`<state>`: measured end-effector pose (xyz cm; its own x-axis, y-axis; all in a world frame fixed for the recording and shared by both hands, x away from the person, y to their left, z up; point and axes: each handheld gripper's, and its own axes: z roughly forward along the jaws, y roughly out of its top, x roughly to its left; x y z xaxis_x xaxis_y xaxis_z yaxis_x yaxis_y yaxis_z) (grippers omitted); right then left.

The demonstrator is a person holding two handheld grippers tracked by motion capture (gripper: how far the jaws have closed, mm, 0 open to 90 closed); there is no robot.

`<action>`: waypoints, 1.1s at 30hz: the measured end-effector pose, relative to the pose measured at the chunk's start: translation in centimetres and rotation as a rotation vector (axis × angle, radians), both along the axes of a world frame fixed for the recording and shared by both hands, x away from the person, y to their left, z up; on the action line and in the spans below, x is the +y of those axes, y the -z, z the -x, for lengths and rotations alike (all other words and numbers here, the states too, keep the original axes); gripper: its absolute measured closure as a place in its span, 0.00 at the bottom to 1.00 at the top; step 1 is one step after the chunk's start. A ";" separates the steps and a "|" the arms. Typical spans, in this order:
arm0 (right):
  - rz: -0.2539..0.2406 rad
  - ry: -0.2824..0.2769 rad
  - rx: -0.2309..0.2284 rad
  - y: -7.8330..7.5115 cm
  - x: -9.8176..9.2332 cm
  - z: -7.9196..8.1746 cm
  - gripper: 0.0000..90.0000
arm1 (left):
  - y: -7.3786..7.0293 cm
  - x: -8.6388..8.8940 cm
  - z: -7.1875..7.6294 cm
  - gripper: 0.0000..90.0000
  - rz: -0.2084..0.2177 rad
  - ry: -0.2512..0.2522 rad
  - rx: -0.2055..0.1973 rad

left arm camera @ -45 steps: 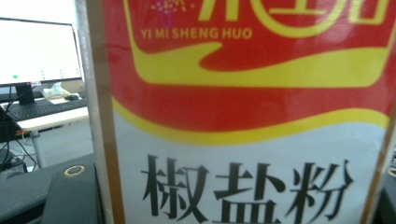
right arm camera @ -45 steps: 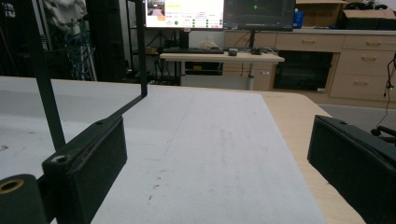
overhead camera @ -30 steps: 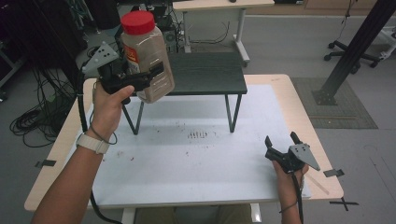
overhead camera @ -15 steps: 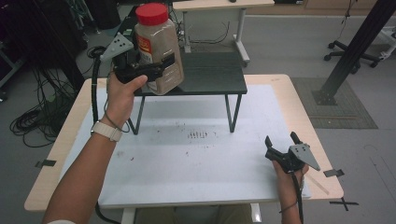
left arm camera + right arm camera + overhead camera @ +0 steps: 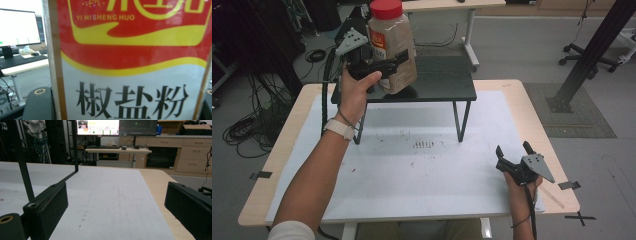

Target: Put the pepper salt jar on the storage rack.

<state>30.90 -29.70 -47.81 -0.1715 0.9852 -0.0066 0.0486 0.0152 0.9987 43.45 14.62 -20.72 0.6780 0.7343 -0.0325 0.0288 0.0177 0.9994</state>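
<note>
Shelf of black metal (image 5: 437, 82) stood at upper centre under the red-capped clear plastic jar of brown powder (image 5: 391, 47), which the left gripper (image 5: 379, 67) pinched; the right gripper (image 5: 513, 157) rested spread at lower right.

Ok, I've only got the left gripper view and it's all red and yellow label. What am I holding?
Observer: A clear spice jar with a red lid, clamped in the left hand-held gripper.
Operator: Where is it?
Observer: Upright over the left part of the black shelf; whether its base touches, I cannot tell.
Operator: And the other hand?
Observer: The right hand-held gripper sits low at the near right corner of the table, jaws open, nothing between them.
</note>
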 end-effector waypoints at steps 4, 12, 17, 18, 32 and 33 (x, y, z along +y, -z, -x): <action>0.000 0.000 0.000 0.0 0.0 0.0 0.05 | 0.0 -0.5 -0.8 0.28 0.008 -0.005 0.007; -0.001 -0.001 0.000 0.0 0.0 0.0 0.05 | 0.2 -1.4 -2.3 0.28 0.006 -0.031 0.011; -0.001 -0.001 -0.001 0.0 0.0 0.0 0.05 | 0.4 -1.9 -2.9 0.28 0.002 -0.039 0.014; -0.001 -0.001 -0.001 0.0 0.0 0.0 0.05 | 0.4 -1.9 -3.1 0.28 0.002 -0.041 0.015; -0.001 -0.002 -0.001 0.0 0.0 0.0 0.06 | 0.9 -2.9 -4.6 0.28 0.004 -0.069 0.023; -0.001 -0.002 -0.001 0.0 0.0 0.0 0.05 | 1.0 -2.9 -4.8 0.28 0.003 -0.074 0.024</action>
